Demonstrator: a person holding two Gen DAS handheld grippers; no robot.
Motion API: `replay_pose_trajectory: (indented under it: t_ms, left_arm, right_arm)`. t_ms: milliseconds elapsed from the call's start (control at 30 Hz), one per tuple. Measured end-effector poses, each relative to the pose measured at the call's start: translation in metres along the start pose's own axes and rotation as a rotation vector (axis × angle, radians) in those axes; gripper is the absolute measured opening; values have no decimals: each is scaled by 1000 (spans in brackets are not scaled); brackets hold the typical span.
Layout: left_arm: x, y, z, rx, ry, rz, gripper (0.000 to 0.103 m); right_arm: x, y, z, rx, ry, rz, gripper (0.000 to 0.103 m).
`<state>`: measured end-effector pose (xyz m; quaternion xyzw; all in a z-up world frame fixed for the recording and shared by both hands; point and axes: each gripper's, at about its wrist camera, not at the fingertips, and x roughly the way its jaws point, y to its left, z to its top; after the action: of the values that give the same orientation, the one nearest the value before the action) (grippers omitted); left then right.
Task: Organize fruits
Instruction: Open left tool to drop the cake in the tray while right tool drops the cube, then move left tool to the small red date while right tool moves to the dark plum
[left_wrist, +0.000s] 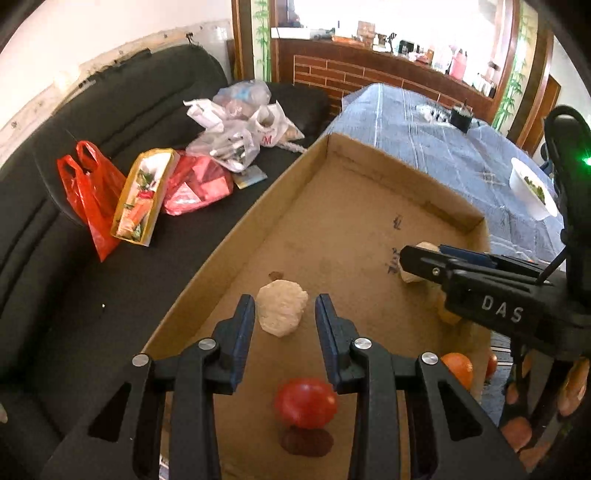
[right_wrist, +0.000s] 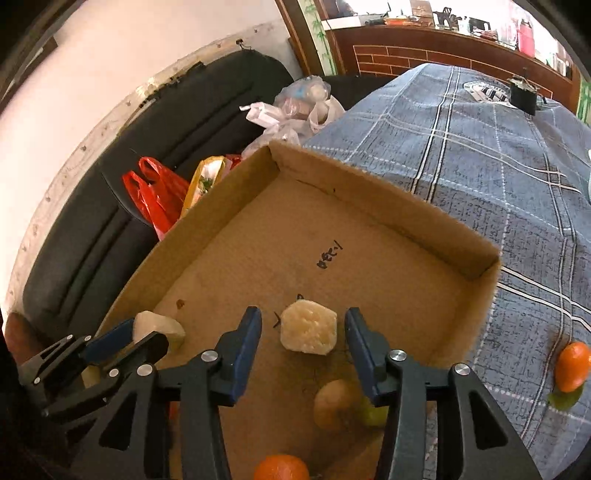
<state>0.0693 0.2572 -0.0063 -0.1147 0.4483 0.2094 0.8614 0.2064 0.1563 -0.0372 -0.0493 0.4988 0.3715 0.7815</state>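
Now hovering over cardboard tray (right_wrist: 480, 258): left gripper (left_wrist: 284, 317) open above pale chunk (left_wrist: 281, 312); right gripper (right_wrist: 303, 332) open around second pale chunk (right_wrist: 308, 332), not touching.

1. Setting: a lived-in home, the living and dining area.
2. A black sofa (left_wrist: 122, 122) runs along a white wall, with plastic bags (left_wrist: 236, 122) and a red bag (left_wrist: 90, 192) dumped on it.
3. A table under a blue checked cloth (right_wrist: 480, 155) carries a white bowl (left_wrist: 532, 192).
4. Behind stands a wooden counter (left_wrist: 369, 70) with brick-pattern facing, crowded with household bottles and clutter.
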Motion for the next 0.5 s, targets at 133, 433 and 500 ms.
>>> replay_pose_trajectory:
  t_ms: [133,433,500]
  left_arm:
    - [-15,3,0,-33,-24,-33,49]
    - [-53,-12,-15,-87,-70,-186,50]
    - [-65,-24,-21,-73,-81,-227,50]
  right_arm:
    - [-24,-7,-5,24,-46,26,49]
    - [-100,-49,-53,137,-152,77,50]
    - [-118,-66,-71,173,-172,76,51]
